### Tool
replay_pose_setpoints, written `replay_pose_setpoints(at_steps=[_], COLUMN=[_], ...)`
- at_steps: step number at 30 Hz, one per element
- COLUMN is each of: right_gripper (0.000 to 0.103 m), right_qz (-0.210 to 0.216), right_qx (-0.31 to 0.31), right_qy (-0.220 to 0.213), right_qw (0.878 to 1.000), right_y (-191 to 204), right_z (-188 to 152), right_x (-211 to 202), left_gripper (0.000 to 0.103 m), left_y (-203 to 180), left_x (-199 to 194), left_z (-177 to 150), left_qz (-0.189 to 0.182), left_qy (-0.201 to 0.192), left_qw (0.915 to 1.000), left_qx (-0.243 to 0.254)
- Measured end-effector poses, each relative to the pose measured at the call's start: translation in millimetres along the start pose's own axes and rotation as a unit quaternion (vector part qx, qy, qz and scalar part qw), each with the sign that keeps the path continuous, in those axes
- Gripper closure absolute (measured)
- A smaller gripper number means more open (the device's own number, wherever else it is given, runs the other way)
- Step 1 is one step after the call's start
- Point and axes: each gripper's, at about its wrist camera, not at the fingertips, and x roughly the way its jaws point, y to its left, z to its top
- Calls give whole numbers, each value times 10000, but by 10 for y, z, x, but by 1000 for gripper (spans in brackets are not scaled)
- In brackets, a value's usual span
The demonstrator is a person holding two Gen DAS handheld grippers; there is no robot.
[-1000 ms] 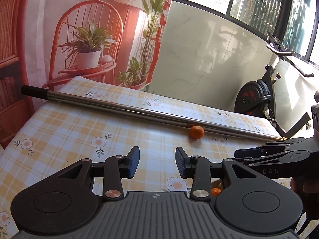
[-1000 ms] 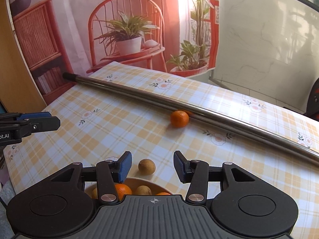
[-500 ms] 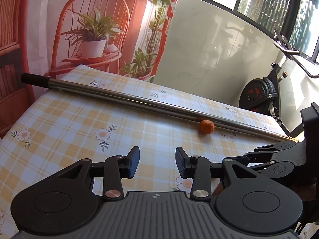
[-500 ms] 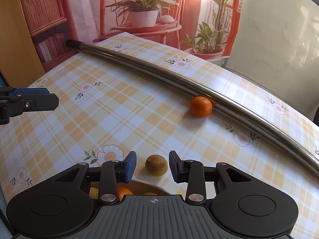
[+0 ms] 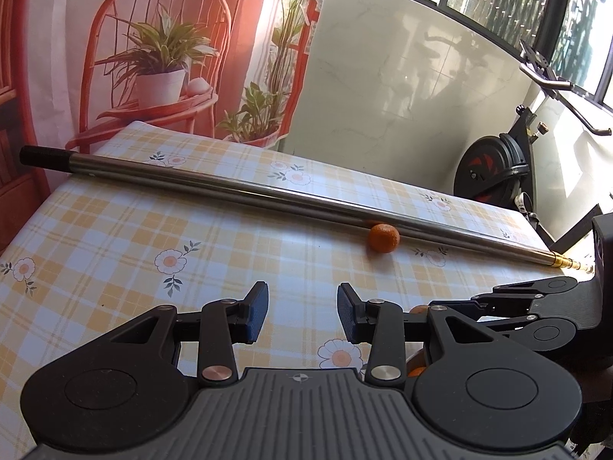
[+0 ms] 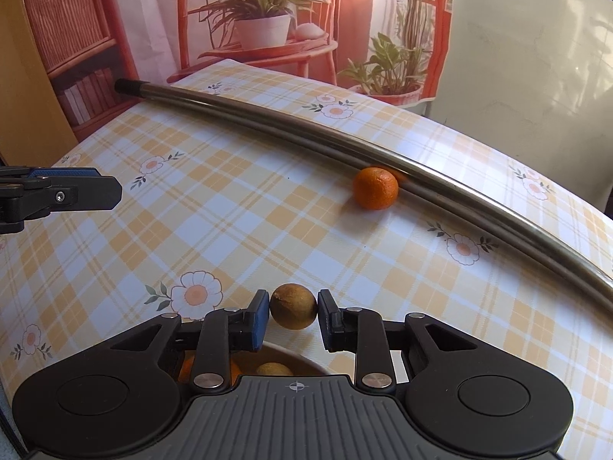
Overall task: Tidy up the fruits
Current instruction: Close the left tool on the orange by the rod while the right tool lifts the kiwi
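Your right tongs (image 6: 294,316), low centre of the frame, have just closed and now clench the brown fruit (image 6: 293,306) on the desk (image 6: 237,222). Next, lift it into the bowl (image 6: 302,360) just below. Left tongs (image 5: 300,316) hang released, empty.

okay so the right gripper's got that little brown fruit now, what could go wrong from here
The right gripper pinches the round brown fruit by its sides only, so it might roll or pop out when lifted. The bowl sits almost hidden under the gripper, so a drop could miss it. The tangerine rests loose against the metal pole; a knock to the table could send it rolling.
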Motion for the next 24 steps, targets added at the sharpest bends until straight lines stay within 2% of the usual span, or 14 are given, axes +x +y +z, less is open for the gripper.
replay_pose_setpoints(at_steps=[5, 9, 14, 18, 21, 24], right_gripper=[78, 78, 78, 78, 78, 78], right_qz=[28, 88, 23, 111, -228, -214], right_qx=[326, 646, 998, 940, 810, 818], right_qy=[-359, -871, -1104, -1278, -1452, -1568], right_qw=[9988, 9941, 9889, 9873, 9858, 9840], right_y=[-135, -284, -496, -589, -608, -666], right_z=[-83, -201, -323, -412, -469, -517], right_x=[-206, -462, -672, -819, -913, -982], left_gripper=[61, 61, 61, 61, 61, 61], left_y=[-108, -199, -322, -416, -492, -580], left_x=[54, 105, 163, 222, 289, 364], left_z=[57, 87, 111, 128, 172, 225], left_qz=[-70, -127, -178, -235, -259, -323], left_qy=[46, 115, 178, 218, 254, 287], left_qw=[9999, 9997, 9992, 9989, 9986, 9983], left_qx=[125, 195, 295, 336, 377, 390])
